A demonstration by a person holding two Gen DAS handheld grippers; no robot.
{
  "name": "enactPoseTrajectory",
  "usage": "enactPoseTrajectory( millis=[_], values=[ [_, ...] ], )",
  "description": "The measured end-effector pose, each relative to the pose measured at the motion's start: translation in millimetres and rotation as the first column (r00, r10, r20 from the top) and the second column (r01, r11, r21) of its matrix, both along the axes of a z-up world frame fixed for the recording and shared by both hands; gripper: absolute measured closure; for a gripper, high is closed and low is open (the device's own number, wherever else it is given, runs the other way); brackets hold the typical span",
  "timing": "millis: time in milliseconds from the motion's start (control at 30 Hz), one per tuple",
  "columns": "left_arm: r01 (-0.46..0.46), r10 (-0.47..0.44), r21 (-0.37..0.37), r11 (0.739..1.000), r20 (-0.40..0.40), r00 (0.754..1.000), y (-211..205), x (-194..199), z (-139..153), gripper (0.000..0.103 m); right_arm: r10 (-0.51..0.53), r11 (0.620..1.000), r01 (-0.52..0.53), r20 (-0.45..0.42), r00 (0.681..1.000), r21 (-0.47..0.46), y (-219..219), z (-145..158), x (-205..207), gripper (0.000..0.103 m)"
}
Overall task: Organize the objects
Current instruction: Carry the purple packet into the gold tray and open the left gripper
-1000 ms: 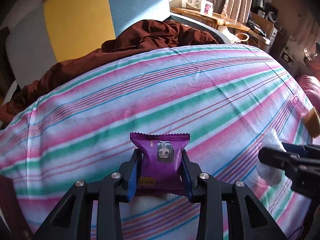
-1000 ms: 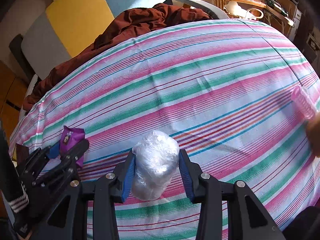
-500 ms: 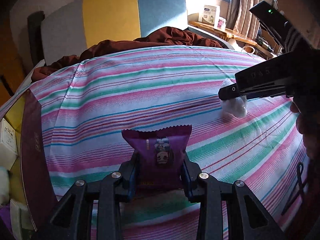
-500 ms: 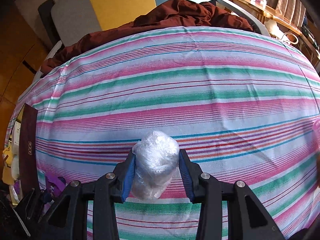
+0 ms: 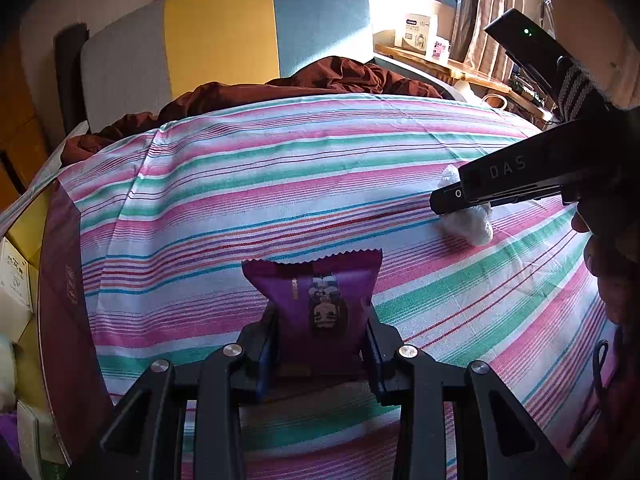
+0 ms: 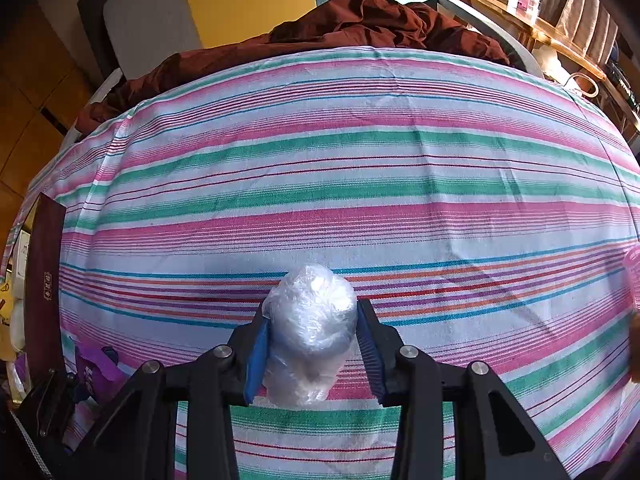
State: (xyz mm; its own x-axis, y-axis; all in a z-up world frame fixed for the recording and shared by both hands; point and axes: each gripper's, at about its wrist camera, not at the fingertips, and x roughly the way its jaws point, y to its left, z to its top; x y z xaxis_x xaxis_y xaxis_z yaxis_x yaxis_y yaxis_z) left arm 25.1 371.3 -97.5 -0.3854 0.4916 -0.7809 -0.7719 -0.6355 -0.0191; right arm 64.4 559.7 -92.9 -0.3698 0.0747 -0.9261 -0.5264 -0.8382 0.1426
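A purple snack packet with a small face print stands upright between the blue pads of my left gripper, which is shut on it just above the striped cloth. To the right my right gripper reaches in from the side, low over the cloth. It is shut on a crumpled clear plastic bundle. The right wrist view shows that bundle squeezed between the pads of the right gripper. At its lower left edge are the left gripper and the purple packet.
A dark red box edge runs along the cloth's left side, with white and yellow items beyond it. A brown blanket lies bunched at the far end before a grey, yellow and blue backrest. A pink object shows at the right edge.
The left gripper has carried the purple packet leftward to near the cloth's left edge, then stayed still. The right gripper has shifted a little left and rolled, the plastic bundle still in it.
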Motion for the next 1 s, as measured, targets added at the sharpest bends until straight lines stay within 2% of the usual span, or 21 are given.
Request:
enactPoseTrajectory(
  millis=[133, 367, 600, 800, 1000],
  values=[
    [-0.02, 0.02, -0.025, 0.999, 0.003, 1.0, -2.6, 1.2, 5.5, 0.067, -0.002, 1.0, 0.002, -0.005, 1.0, 0.003, 1.2, 0.1, 0.8, 0.064],
    [-0.043, 0.044, 0.034, 0.999, -0.032, 0.999, -22.5, 4.9, 40.0, 0.067, 0.028, 1.0, -0.028, -0.029, 0.999, 0.005, -3.6, 5.1, -3.4, 0.064],
    [-0.106, 0.114, 0.093, 0.99, -0.08, 0.99, -56.7, 0.1, 79.6, 0.067, 0.083, 0.997, -0.083, -0.053, 0.995, 0.011, -17.5, 8.3, -9.3, 0.064],
    [-0.188, 0.199, 0.102, 0.977, -0.107, 0.974, -95.9, -11.2, 94.1, 0.067, 0.134, 0.99, -0.133, -0.028, 0.991, 0.036, -30.3, 3.0, -15.7, 0.064],
    [-0.284, 0.295, 0.102, 0.954, -0.115, 0.949, -140.2, -26.6, 95.0, 0.067, 0.145, 0.988, -0.145, 0.001, 0.989, 0.057, -37.2, -2.3, -19.9, 0.064]
  ],
)
